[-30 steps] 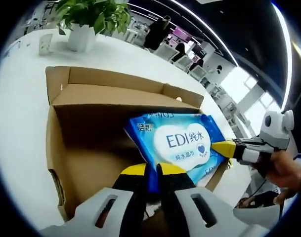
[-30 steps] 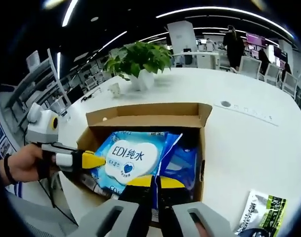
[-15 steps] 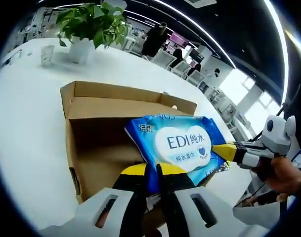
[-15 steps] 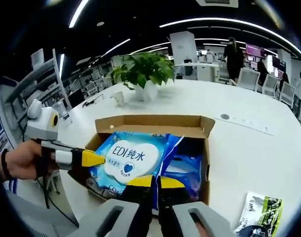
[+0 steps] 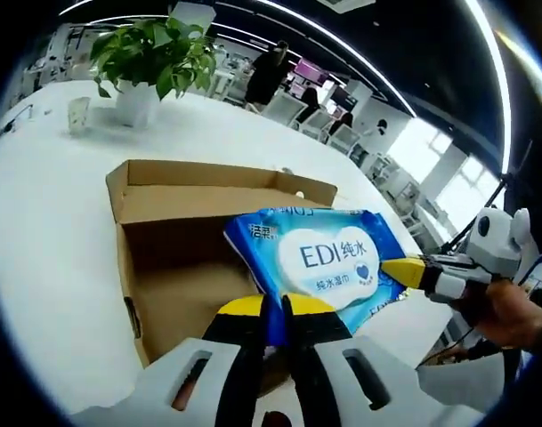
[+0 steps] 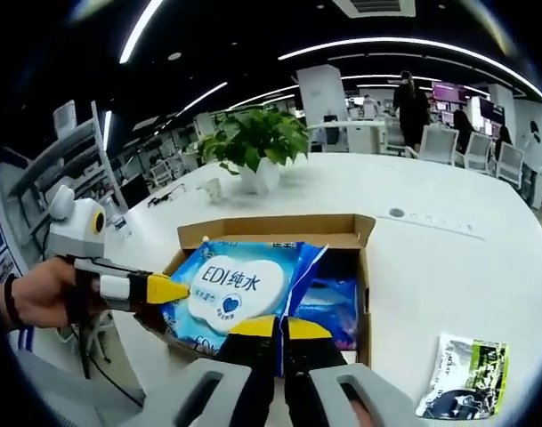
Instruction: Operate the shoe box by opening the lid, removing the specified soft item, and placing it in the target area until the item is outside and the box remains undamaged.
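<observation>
A blue pack of wet wipes (image 5: 324,258) (image 6: 239,285) with a white label hangs above the open brown shoe box (image 5: 177,200) (image 6: 279,233). My left gripper (image 5: 275,313) is shut on the pack's near edge in the left gripper view, and it grips the pack's left corner (image 6: 168,289) in the right gripper view. My right gripper (image 6: 278,331) is shut on the pack's other edge; its yellow tip (image 5: 404,269) pinches the right corner in the left gripper view. A second blue pack (image 6: 328,301) lies inside the box.
The box rests on a large white table (image 5: 48,213) (image 6: 448,267). A potted plant (image 5: 146,62) (image 6: 257,142) and a small cup (image 5: 77,114) stand behind it. A green and white packet (image 6: 462,374) lies on the table to the right. Chairs and people are far back.
Both grippers have lifted the wipes pack higher above the box; the box looks smaller and lower in both views. The grips are unchanged.
</observation>
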{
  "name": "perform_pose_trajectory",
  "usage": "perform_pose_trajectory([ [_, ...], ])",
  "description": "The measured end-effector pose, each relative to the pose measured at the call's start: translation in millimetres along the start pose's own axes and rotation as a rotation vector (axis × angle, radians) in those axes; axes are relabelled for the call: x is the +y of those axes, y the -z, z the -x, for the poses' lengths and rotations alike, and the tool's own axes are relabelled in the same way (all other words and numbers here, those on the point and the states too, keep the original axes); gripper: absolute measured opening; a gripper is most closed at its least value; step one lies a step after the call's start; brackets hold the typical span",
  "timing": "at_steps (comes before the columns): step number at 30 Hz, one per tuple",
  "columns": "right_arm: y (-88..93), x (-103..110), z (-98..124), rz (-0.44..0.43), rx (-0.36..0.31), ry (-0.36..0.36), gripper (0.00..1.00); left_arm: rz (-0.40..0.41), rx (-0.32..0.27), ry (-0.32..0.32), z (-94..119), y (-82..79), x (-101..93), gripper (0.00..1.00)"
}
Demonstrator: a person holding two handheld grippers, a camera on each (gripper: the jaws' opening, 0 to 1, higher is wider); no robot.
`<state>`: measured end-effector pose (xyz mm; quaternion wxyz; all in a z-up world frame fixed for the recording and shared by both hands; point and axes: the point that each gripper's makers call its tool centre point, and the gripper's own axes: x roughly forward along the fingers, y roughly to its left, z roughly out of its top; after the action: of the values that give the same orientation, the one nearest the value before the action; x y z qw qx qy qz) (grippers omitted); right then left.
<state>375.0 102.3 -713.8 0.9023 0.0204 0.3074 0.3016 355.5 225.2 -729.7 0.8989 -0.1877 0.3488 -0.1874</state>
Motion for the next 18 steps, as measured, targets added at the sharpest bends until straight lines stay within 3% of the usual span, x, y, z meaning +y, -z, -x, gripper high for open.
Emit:
perform_pose_trajectory([
  [18, 12.6, -37.2, 47.2, -0.067, -0.047, 0.067, 0.0, -0.076, 0.035, 0.071, -18.3, 5.4, -55.3, 0.05],
])
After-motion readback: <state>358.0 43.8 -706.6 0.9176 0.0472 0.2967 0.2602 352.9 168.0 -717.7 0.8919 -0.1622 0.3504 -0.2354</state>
